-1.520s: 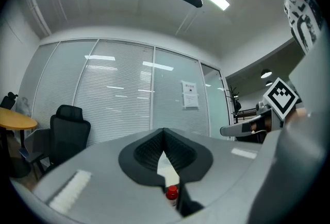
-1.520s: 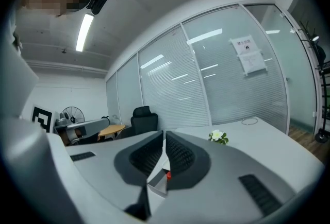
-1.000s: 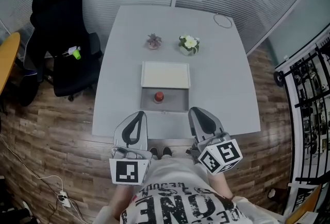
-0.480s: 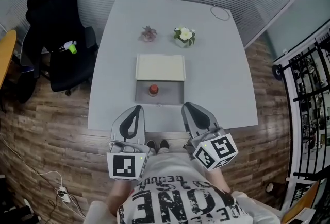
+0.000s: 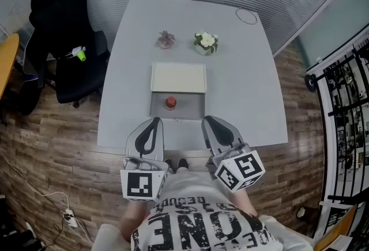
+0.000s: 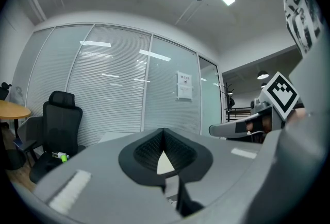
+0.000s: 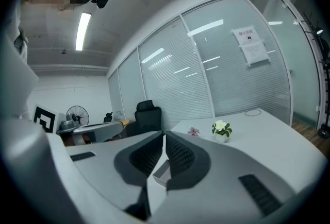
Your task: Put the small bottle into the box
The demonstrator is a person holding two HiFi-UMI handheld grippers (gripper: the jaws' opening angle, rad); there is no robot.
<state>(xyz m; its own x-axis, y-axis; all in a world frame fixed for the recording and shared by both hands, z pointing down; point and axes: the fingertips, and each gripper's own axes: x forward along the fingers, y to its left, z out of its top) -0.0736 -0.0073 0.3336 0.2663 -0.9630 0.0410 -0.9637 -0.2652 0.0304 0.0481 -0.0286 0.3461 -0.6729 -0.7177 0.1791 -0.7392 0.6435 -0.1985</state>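
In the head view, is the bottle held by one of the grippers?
No: the bottle sits inside the open box, away from the left gripper and right gripper, both shut.

Bright ceiling light; sharp focus; fisheye-warped edges.

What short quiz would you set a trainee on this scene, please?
1. True or false: the small bottle stands inside the open box.
2. The left gripper and right gripper are: A) both open; B) both shut and empty; C) both shut on the bottle.
3. What colour are the flowers in the right-hand pot beyond the box, as the head view shows it?
Key: 1 true; 2 B; 3 white.
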